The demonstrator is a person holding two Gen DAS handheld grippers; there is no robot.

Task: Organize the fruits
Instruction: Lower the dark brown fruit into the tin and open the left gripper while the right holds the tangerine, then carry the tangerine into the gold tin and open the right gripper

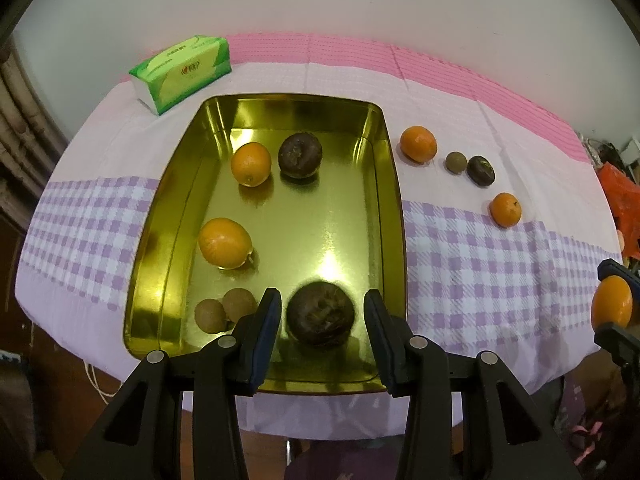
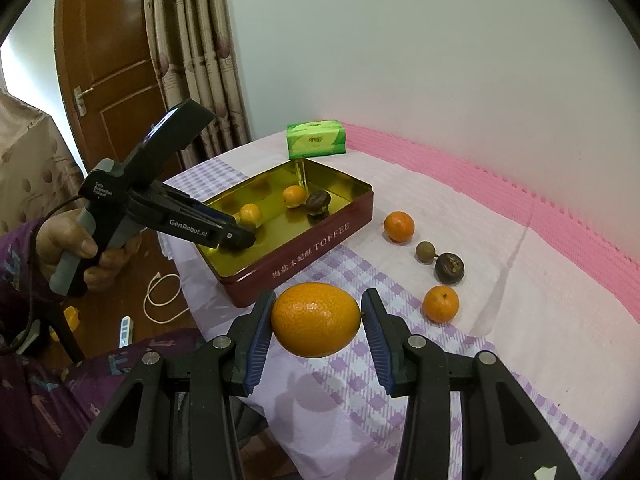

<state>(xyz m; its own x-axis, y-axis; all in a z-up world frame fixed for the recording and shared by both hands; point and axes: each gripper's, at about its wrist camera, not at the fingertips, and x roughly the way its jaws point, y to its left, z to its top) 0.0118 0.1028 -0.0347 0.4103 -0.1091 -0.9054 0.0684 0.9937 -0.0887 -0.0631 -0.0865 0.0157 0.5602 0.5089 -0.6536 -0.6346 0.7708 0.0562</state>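
Note:
A gold-lined red tin (image 1: 390, 200) (image 2: 320, 236) holds two oranges (image 1: 251, 163), two dark brown fruits and two small brown fruits (image 1: 210, 315). My left gripper (image 1: 322, 312) is open over the tin's near end, its fingers apart on either side of a dark brown fruit (image 1: 320, 314) that rests on the tin floor. My right gripper (image 2: 318, 320) is shut on a large orange (image 2: 316, 319) and holds it above the tablecloth, right of the tin. On the cloth lie two oranges (image 2: 399, 226) (image 2: 441, 303), a small brown fruit (image 2: 425, 252) and a dark fruit (image 2: 449, 268).
A green tissue pack (image 1: 182, 72) (image 2: 316, 139) lies behind the tin. The table has a pink and purple-checked cloth (image 1: 480, 272) against a white wall. A door and curtain stand at the left in the right wrist view. A cable lies on the floor (image 2: 160, 300).

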